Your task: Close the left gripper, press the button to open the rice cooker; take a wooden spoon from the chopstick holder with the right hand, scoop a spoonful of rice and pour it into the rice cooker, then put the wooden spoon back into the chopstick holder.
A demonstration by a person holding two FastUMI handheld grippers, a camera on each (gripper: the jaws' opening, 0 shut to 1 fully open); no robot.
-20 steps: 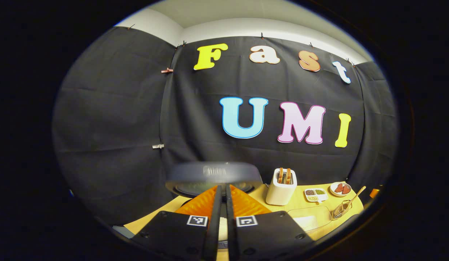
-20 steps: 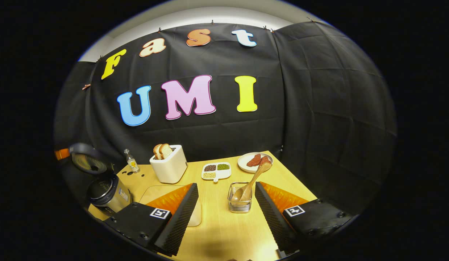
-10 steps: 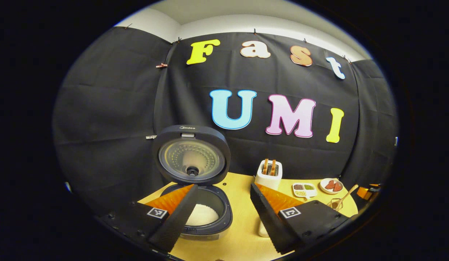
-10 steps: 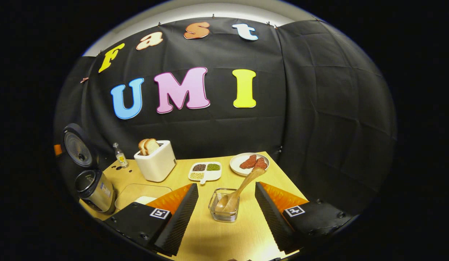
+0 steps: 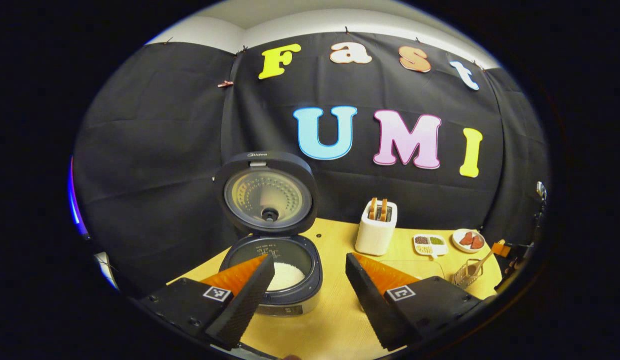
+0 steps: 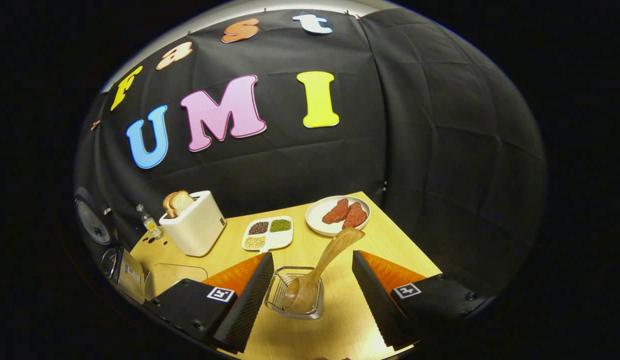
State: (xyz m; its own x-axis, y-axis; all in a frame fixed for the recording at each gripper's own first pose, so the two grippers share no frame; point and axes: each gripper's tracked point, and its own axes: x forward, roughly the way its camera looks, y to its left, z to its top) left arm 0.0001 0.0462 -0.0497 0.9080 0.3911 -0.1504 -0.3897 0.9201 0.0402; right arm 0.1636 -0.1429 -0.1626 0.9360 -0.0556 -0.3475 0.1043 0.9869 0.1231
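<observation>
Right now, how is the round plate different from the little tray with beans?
The round plate holds red pieces; the little tray holds dark, green and pale beans. The plate has no dividers; the tray has three compartments. The plate sits nearer the table's far corner. Both are white.

Black cloth wall [image 5: 154, 150], wooden table [image 6: 335, 330]

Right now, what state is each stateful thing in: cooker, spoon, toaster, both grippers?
Dark grey rice cooker: lid up, white rice in the pot.
Wooden spoon: standing tilted in the wire chopstick holder, not gripped.
White toaster: two bread slices sticking up from the slots.
Left gripper: open, holding nothing.
Right gripper: open, fingers either side of the holder, apart from it.
</observation>
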